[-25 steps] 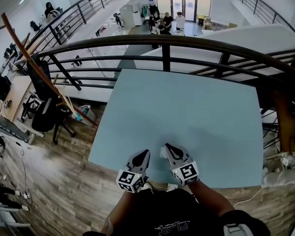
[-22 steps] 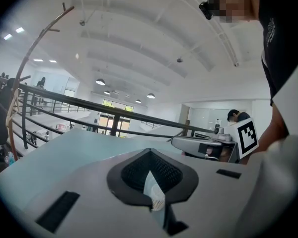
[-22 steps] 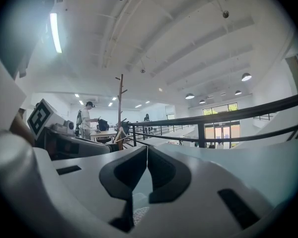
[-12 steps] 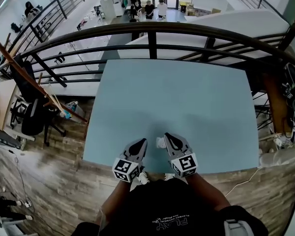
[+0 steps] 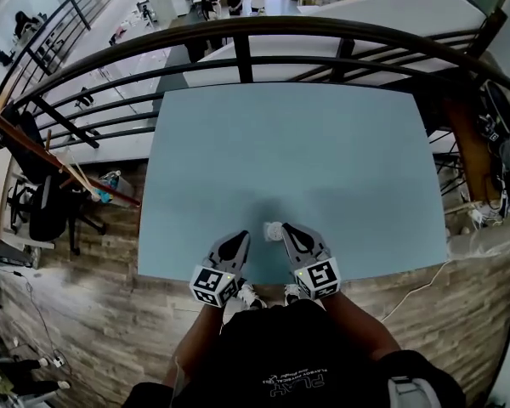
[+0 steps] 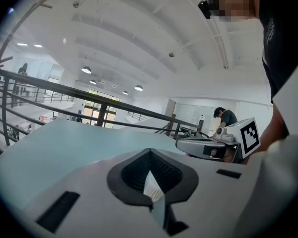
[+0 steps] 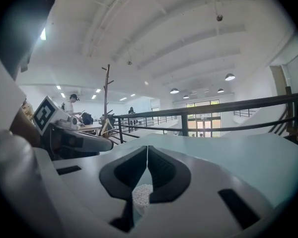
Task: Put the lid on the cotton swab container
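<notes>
Both tools are resting low at the near edge of the blue table (image 5: 280,143), pointing away from the person. The left gripper (image 5: 235,241) is showing its jaws together at the tips in its own view, with a white sliver (image 6: 152,187) sitting in the slot behind them; whether that is the lid cannot be told. The right gripper (image 5: 287,231) is likewise holding its jaws together, and a cluster of white swab heads (image 7: 141,195) is showing through the gap at their base. The cotton swab container (image 5: 274,227) is appearing as 1 small white object on the table, just beside the right gripper's tip and between the 2 tools. No separate lid is standing out anywhere on the table. Risks, as judged: the container is sitting near the table edge and looking light, so a sideways nudge from either tool could be tipping it and spilling swabs; a lid brought down tilted could be jamming on the rim.
</notes>
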`<state>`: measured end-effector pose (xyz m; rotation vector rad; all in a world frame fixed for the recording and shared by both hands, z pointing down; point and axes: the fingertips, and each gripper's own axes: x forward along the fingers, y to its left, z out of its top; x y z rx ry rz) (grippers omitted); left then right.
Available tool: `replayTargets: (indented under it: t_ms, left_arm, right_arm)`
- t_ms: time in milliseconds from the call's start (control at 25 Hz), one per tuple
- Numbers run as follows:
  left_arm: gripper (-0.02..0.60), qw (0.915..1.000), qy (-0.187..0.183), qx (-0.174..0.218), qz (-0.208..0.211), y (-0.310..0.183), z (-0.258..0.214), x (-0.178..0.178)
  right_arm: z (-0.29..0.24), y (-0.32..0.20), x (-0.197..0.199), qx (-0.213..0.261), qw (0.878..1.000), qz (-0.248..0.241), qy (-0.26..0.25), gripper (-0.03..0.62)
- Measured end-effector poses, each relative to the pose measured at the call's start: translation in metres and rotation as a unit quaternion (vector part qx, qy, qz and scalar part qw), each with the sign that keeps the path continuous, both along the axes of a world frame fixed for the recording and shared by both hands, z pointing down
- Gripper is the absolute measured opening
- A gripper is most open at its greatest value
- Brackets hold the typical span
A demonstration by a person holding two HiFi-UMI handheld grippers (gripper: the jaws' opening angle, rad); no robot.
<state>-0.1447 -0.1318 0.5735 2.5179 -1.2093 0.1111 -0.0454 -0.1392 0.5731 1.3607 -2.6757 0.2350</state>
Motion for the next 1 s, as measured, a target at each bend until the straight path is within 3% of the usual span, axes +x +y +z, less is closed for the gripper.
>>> replayTargets:
  t_ms: [280,840,1000]
  left_arm:
    - [0.011,0.9995,-0.022,-0.019,0.014,0.007,0.03,0.003]
    - [0.011,0.9978,-0.04,-0.049,0.021,0.015,0.063,0.002]
    - [0.011,0.9974,-0.037,-0.057,0.022,0.015,0.068,0.009]
  right_arm:
    - [0.045,0.013,0.009,-0.022,0.998,-0.006,0.057,0.02]
    - [0.092,0.027,0.004,-0.085,0.995,0.0,0.06,0.02]
    - [0.102,0.031,0.011,-0.083,0.993,-0.008,0.08,0.021]
